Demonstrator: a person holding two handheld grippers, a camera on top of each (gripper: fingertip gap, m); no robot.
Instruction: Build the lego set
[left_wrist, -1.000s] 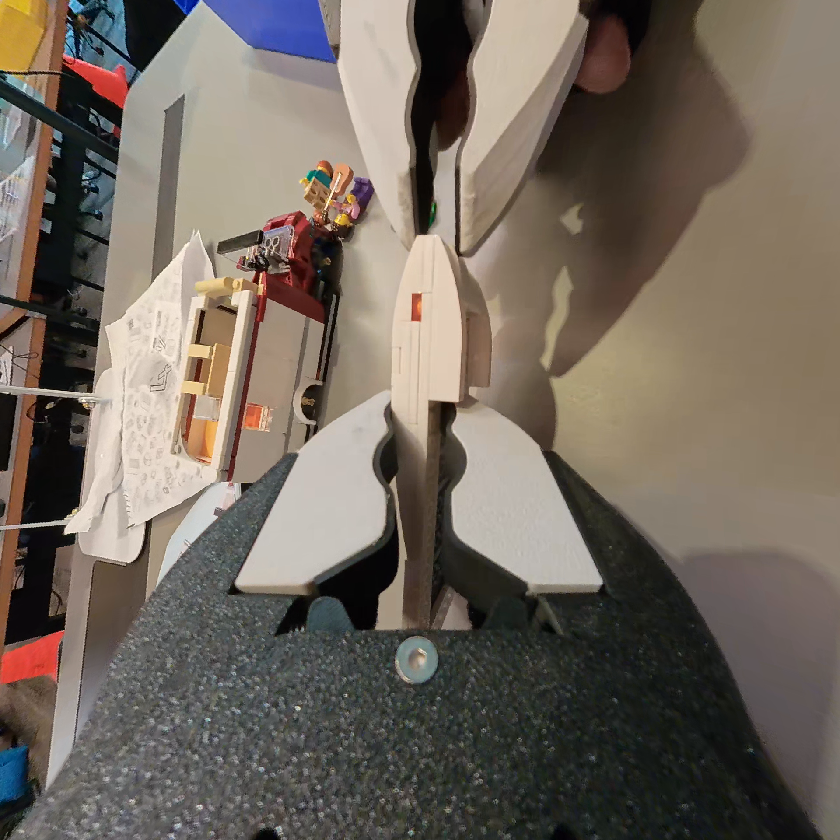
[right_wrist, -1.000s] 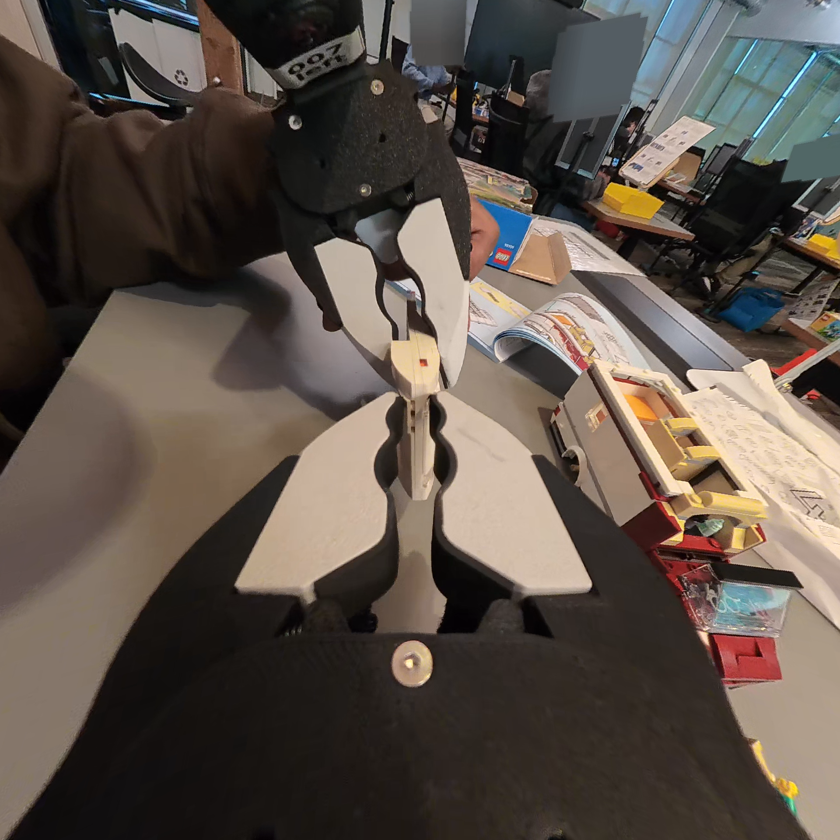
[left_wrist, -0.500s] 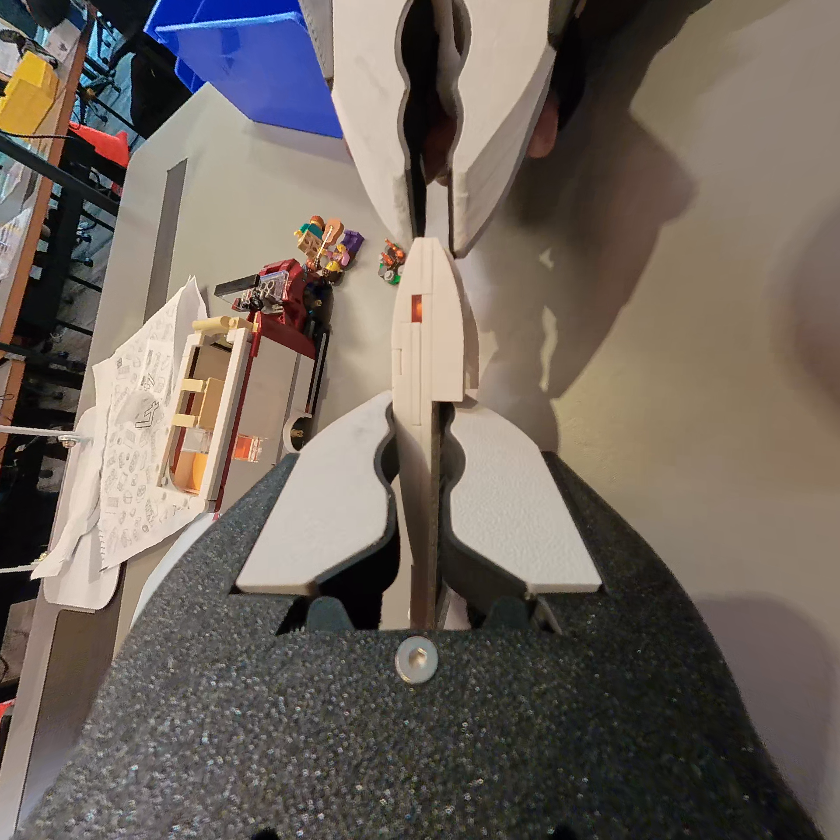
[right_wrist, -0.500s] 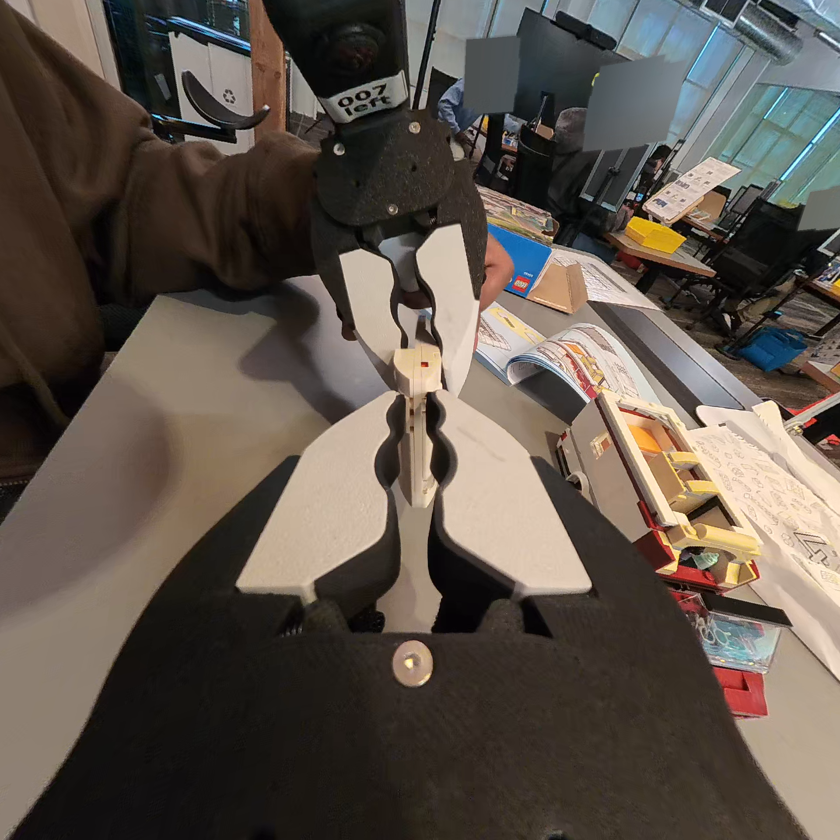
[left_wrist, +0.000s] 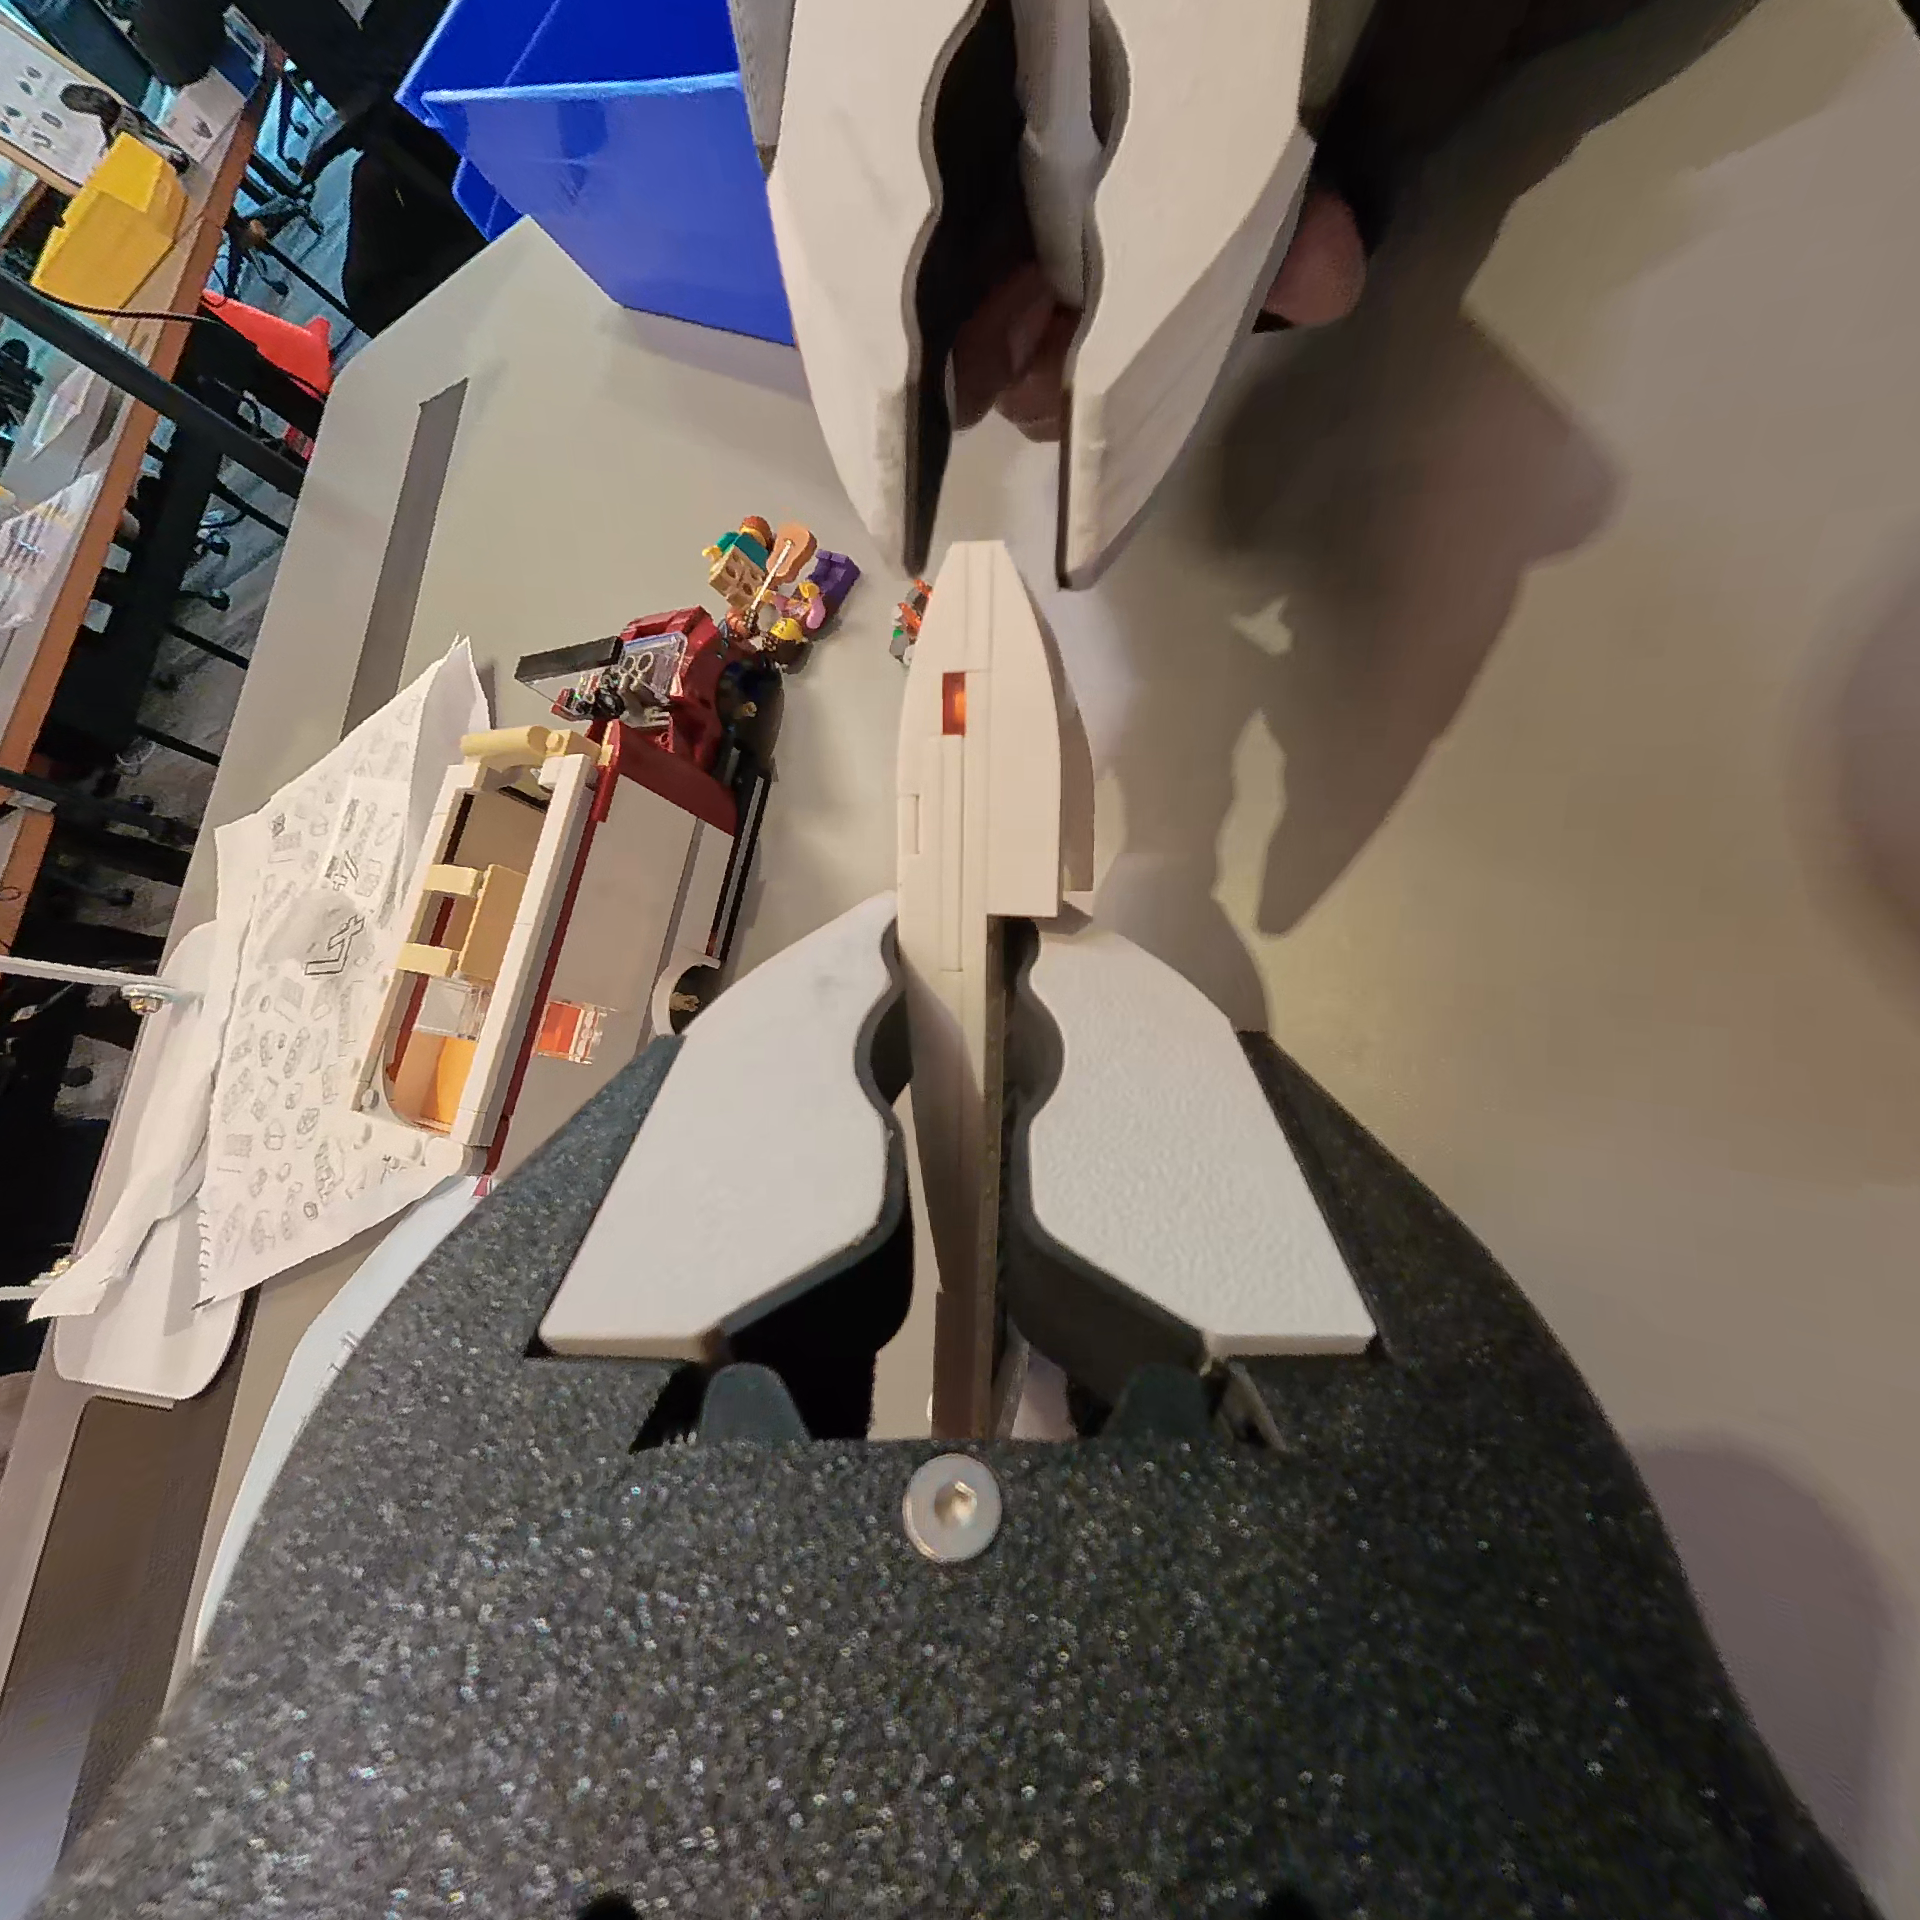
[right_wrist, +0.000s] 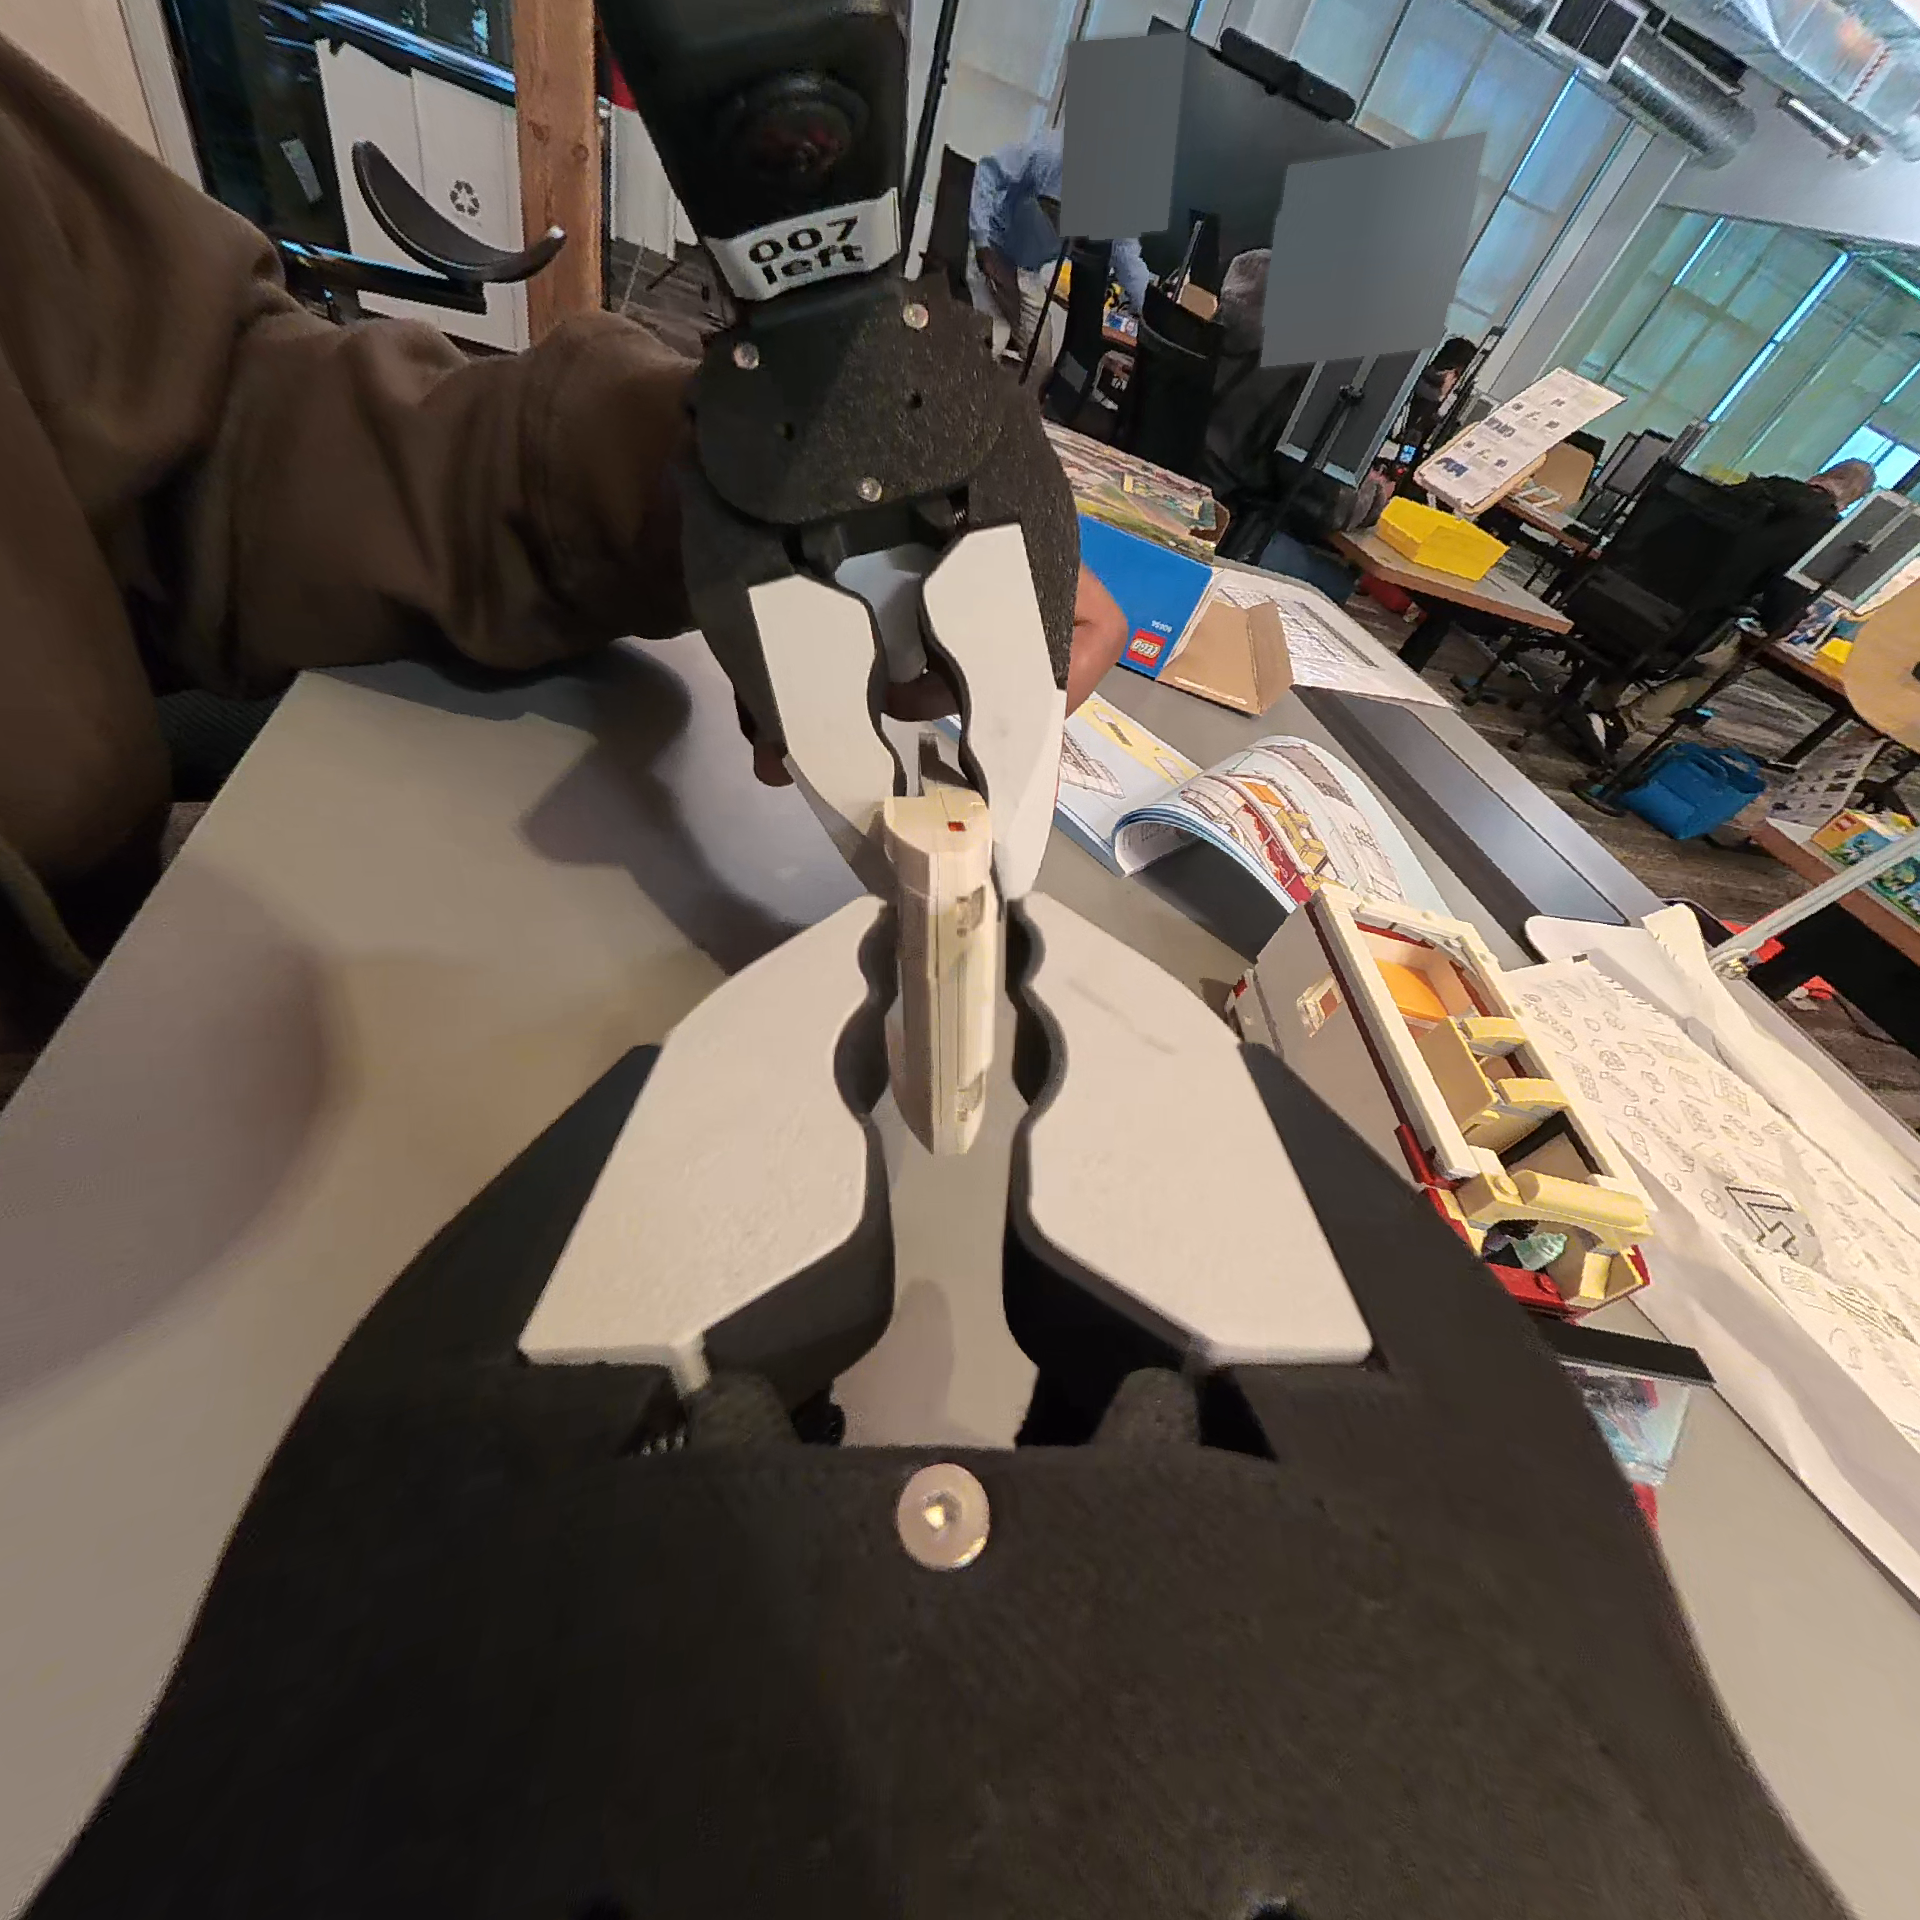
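The left hand-held gripper (left_wrist: 961, 935) pinches a white brick-built panel (left_wrist: 982, 769) edge-on between its pads, the panel's pointed end sticking out ahead of the fingertips above the grey bench (left_wrist: 1558, 1091). Opposite, the right hand-held gripper (left_wrist: 987, 561) stands spread, its fingertips (left_wrist: 1086, 540) either side of that pointed end with a gap showing. Farther left on the bench lie a red and white brick model (left_wrist: 582, 914) and small figures (left_wrist: 779, 582).

Left wrist view: rolled sideways, close over the grey table (left_wrist: 1558, 1039), facing the opposite gripper at upper centre. Right wrist view: upright, facing back toward it. Shared: white brick piece (left_wrist: 987, 779), brick vehicle (right_wrist: 1455, 1091).
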